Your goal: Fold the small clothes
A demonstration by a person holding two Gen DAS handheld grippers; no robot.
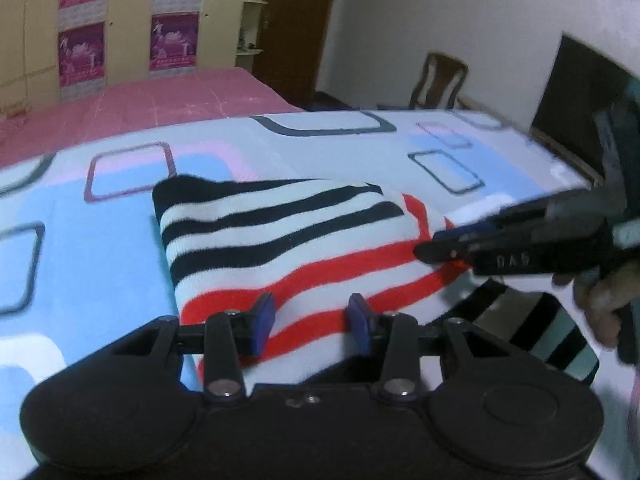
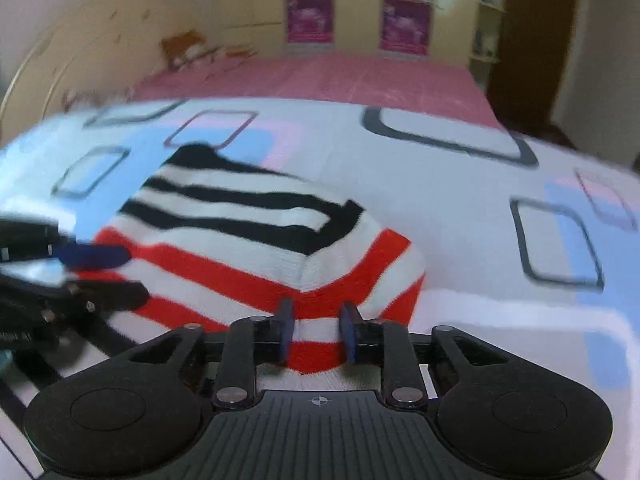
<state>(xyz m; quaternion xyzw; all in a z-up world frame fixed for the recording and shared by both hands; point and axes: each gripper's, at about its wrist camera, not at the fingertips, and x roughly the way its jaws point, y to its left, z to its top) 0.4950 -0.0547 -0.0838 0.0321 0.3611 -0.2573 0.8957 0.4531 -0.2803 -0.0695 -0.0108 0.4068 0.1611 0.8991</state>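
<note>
A striped knit garment (image 1: 280,240), white with black stripes on its far part and red stripes on its near part, lies folded on the bed; it also shows in the right wrist view (image 2: 248,240). My left gripper (image 1: 312,320) is open, its blue pads over the garment's near red-striped edge. My right gripper (image 2: 316,332) is open over the garment's near right corner. In the left wrist view the right gripper (image 1: 448,246) reaches in from the right at the garment's right edge. In the right wrist view the left gripper (image 2: 104,276) comes in from the left.
The bed carries a white, blue and pink sheet (image 1: 100,248) with square outlines, and a pink cover (image 1: 160,100) behind. A wooden chair (image 1: 440,80), a dark panel (image 1: 580,92) and a wardrobe with posters (image 1: 84,52) stand beyond.
</note>
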